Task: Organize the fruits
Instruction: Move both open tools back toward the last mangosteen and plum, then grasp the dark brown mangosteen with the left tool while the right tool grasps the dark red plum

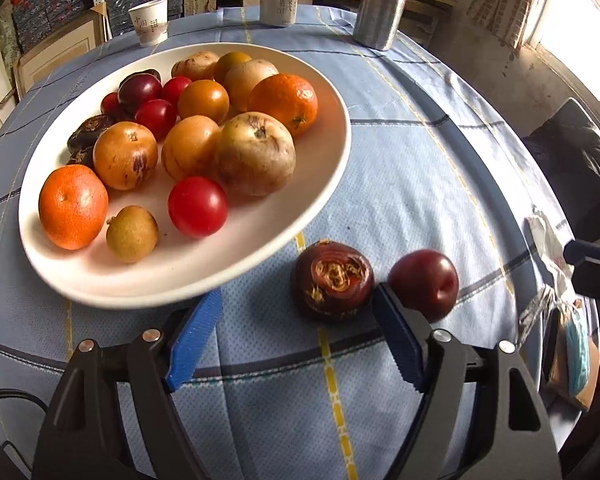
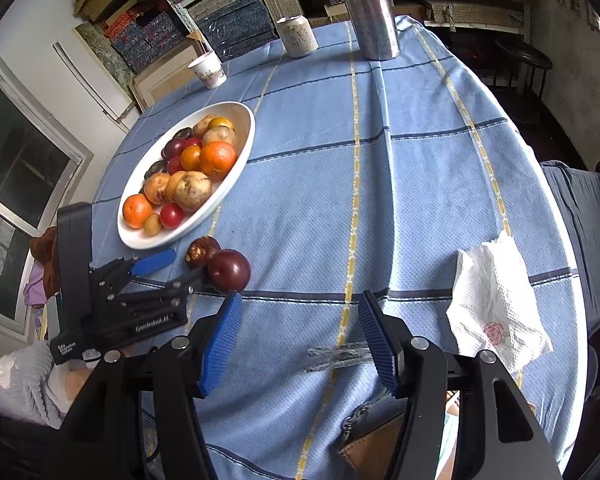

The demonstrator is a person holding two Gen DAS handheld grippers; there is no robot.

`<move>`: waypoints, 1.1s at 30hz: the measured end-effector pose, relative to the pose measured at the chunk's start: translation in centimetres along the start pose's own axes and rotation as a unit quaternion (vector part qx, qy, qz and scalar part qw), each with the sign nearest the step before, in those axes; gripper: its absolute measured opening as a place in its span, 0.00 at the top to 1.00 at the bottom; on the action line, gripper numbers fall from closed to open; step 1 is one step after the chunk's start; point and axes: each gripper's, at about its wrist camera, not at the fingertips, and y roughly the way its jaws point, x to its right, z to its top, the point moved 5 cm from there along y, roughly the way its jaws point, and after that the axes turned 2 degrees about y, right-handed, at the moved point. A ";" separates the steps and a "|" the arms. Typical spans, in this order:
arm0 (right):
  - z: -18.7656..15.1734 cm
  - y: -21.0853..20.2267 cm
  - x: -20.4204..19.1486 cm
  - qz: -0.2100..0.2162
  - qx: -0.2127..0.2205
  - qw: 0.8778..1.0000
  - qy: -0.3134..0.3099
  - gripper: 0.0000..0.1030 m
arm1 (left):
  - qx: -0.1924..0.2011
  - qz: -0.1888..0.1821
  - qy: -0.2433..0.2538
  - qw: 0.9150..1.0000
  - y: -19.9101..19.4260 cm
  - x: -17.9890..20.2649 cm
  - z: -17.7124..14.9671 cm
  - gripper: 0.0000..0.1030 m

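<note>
A white oval plate (image 1: 220, 268) (image 2: 148, 240) holds several fruits: oranges, red tomatoes, dark plums and tan round ones. Just off its near rim, a dark brown water chestnut (image 1: 332, 280) (image 2: 200, 250) and a dark red plum (image 1: 424, 284) (image 2: 230, 270) lie side by side on the blue checked tablecloth. My left gripper (image 1: 296, 296) (image 2: 180, 268) is open low over the cloth. The chestnut sits between its blue pads, close against the right one, and the plum is outside that pad. My right gripper (image 2: 299, 300) is open over bare cloth, to the right of the plum, holding nothing.
At the far side of the table stand a paper cup (image 1: 150, 22), a drink can (image 1: 279, 3) and a metal bottle (image 1: 380, 4). A crumpled paper napkin (image 2: 496, 308) lies near the right table edge. A clear wrapper (image 2: 336, 356) lies under the right gripper.
</note>
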 end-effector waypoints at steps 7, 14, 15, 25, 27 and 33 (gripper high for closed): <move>0.0 0.4 0.4 0.001 -0.009 1.000 0.000 0.41 | 0.014 0.000 -0.017 1.000 0.3 0.0 0.4 0.22; 0.2 1.2 -0.6 0.009 -0.018 1.000 -0.013 0.40 | 0.018 0.010 -0.041 0.999 -0.4 -1.7 -0.2 0.37; 0.2 1.2 -0.8 0.010 -0.018 1.000 -0.016 0.40 | 0.016 0.011 -0.047 0.999 -0.6 -2.1 -0.4 0.36; 0.2 1.9 -1.7 0.023 -0.026 0.999 -0.024 0.40 | 0.011 0.014 -0.071 0.997 -2.0 -4.2 -2.4 0.30; 0.0 2.0 -2.0 0.025 -0.029 0.999 -0.031 0.40 | 0.016 0.014 -0.073 0.997 -1.8 -4.1 -2.0 0.29; -0.4 1.9 -1.4 0.016 -0.033 0.999 -0.028 0.39 | 0.029 0.036 -0.080 0.996 -0.8 -3.4 -0.6 0.29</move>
